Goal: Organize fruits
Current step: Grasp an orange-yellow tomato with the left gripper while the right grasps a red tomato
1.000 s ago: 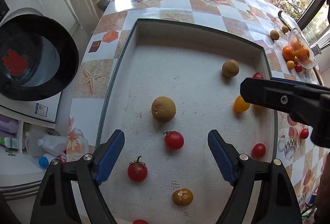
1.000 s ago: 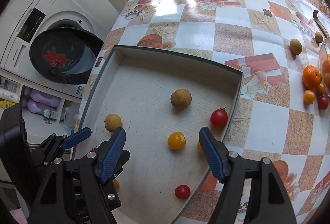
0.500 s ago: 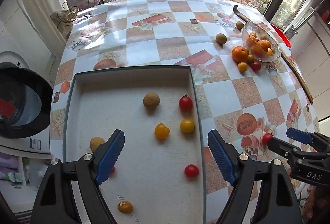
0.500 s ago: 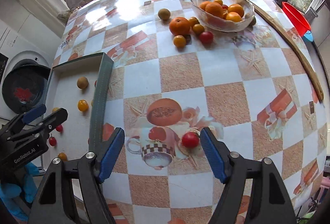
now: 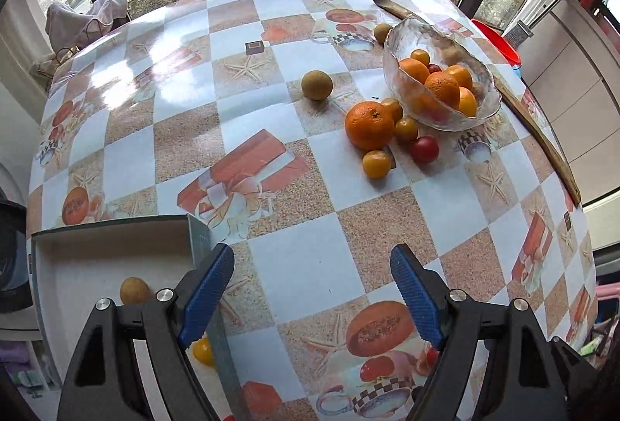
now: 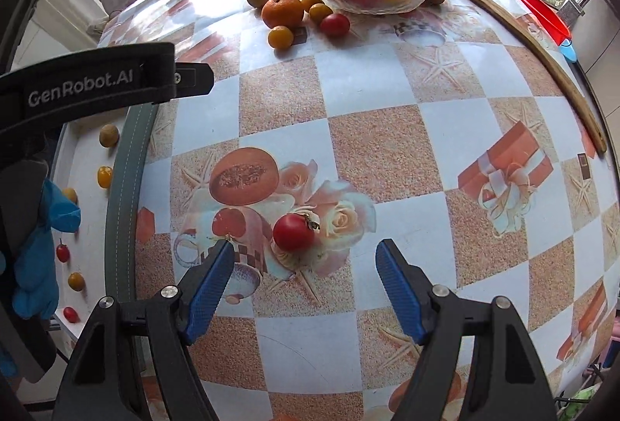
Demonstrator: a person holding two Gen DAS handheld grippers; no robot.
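Note:
A red cherry tomato (image 6: pixel 293 232) lies alone on the patterned tablecloth, just ahead of my open, empty right gripper (image 6: pixel 304 283). My left gripper (image 5: pixel 312 291) is open and empty over the tablecloth beside the tray's right wall; its body (image 6: pixel 97 82) shows at left in the right wrist view. The grey tray (image 6: pixel 126 196) holds several small fruits, such as a brown longan (image 5: pixel 133 290) and a yellow tomato (image 6: pixel 104 176). A glass bowl (image 5: pixel 438 72) of oranges stands at the far right. An orange (image 5: pixel 370 124), small yellow fruits (image 5: pixel 376 163) and a red tomato (image 5: pixel 424 148) lie beside it.
A brown round fruit (image 5: pixel 317 85) lies left of the orange. A curved wooden strip (image 5: pixel 538 134) runs along the table's right edge. A red basin (image 6: pixel 542 14) sits beyond it. A washing machine (image 5: pixel 11 250) is at the left, below the table.
Both grippers have swung right, away from the tray. The left one now looks at the bowl and the loose fruit; the right one has closed in on the lone red tomato.

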